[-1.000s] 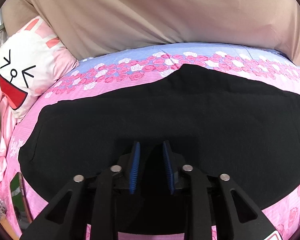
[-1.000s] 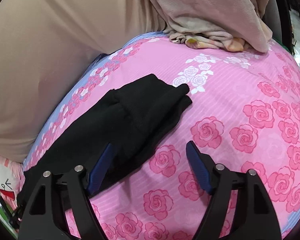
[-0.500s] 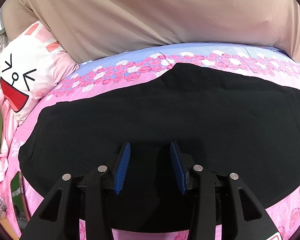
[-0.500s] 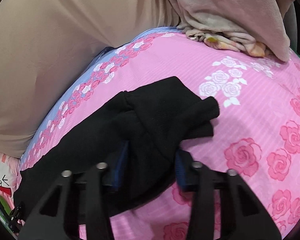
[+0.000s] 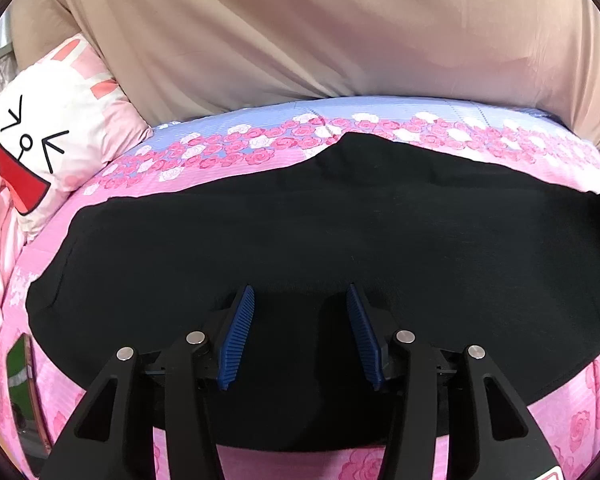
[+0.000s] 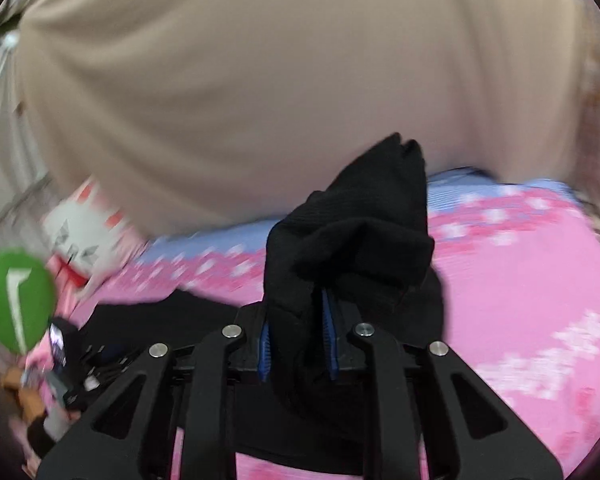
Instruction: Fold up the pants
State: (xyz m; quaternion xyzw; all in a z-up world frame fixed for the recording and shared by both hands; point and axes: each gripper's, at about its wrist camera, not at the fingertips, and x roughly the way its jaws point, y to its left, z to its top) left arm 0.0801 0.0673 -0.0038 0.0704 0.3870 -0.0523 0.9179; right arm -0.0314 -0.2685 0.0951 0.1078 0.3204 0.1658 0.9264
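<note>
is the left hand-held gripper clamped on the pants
No, the left hand-held gripper stands open over the flat black pants, pinching no fabric.

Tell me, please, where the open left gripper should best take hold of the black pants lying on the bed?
Probably the near edge of the pants, approached from the near side: the left gripper hovers open there, and flat cloth offers only edges to pinch.

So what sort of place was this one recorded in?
Most likely a bedroom: black pants lie on a bed with a pink rose-print sheet, and a cartoon rabbit pillow sits at its end.
</note>
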